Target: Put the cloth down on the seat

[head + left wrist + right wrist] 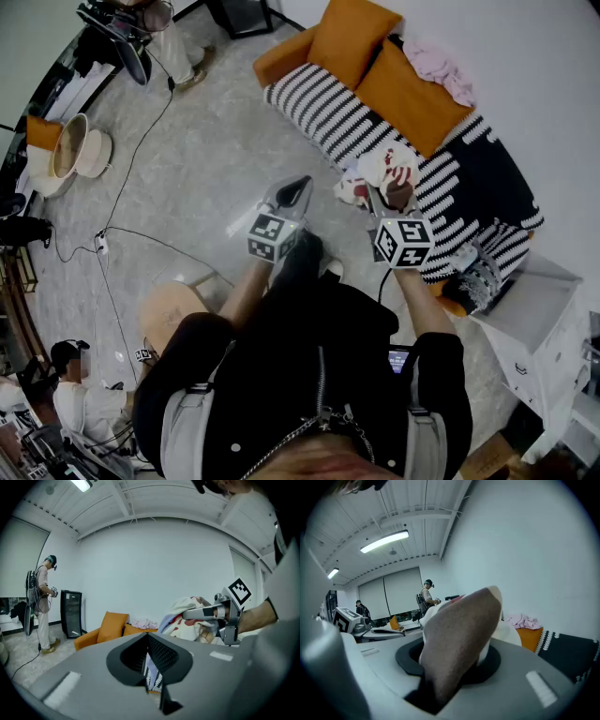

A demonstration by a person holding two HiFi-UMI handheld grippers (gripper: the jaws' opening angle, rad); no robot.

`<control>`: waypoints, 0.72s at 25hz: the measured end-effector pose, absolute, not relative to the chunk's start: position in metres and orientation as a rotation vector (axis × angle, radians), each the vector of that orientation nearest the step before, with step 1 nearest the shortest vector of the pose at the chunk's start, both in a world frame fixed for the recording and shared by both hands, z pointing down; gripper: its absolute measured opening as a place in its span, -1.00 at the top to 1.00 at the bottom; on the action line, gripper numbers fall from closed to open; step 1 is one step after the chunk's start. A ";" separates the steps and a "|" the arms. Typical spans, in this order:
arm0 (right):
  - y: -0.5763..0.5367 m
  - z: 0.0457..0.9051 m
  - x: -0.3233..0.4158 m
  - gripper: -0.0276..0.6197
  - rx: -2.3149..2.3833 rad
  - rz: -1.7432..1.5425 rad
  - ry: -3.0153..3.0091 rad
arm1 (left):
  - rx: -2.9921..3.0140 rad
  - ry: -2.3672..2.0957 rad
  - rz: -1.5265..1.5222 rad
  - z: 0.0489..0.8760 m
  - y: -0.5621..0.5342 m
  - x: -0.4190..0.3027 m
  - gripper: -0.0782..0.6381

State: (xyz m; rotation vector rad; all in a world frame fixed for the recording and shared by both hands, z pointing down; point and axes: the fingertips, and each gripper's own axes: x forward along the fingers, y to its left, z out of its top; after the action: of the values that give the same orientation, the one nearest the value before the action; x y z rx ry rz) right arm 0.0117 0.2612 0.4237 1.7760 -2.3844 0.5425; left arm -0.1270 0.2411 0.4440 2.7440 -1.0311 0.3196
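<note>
Clamping the cloth (386, 172) in a bunch between its jaws, the right gripper (388, 201) holds the white, red-marked fabric up at the front edge of the seat (323, 105); whether the lowest folds touch the striped cover (309, 94) cannot be told. The left gripper (298, 187) hangs beside it over the floor (206, 159), jaws drawn together on nothing. The put-down looks best made by carrying the bundle further in over the bare stripes, short of the orange cushions (352, 37) and the pink garment (439, 67), and lowering until the fabric's weight rests on the cover before the jaws part. A release out at the edge would likely let the loose folds slide off; the idle gripper should keep clear
</note>
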 end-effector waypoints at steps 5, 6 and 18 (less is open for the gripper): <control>0.269 0.418 0.017 0.48 1.799 0.541 -2.367 | 2.753 -1.004 0.317 0.438 0.247 -0.120 0.75; 0.269 0.418 0.017 0.48 1.799 0.542 -2.366 | 2.753 -1.005 0.318 0.437 0.246 -0.120 0.75; 0.276 0.415 0.023 0.46 1.769 0.494 -2.422 | 2.761 -0.993 0.334 0.438 0.250 -0.095 0.75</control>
State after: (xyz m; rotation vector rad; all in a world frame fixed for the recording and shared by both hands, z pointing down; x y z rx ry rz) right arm 0.0234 0.2759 0.4149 1.7686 -2.4217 0.4944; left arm -0.0953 0.2496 0.4377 2.7610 -0.9930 0.3338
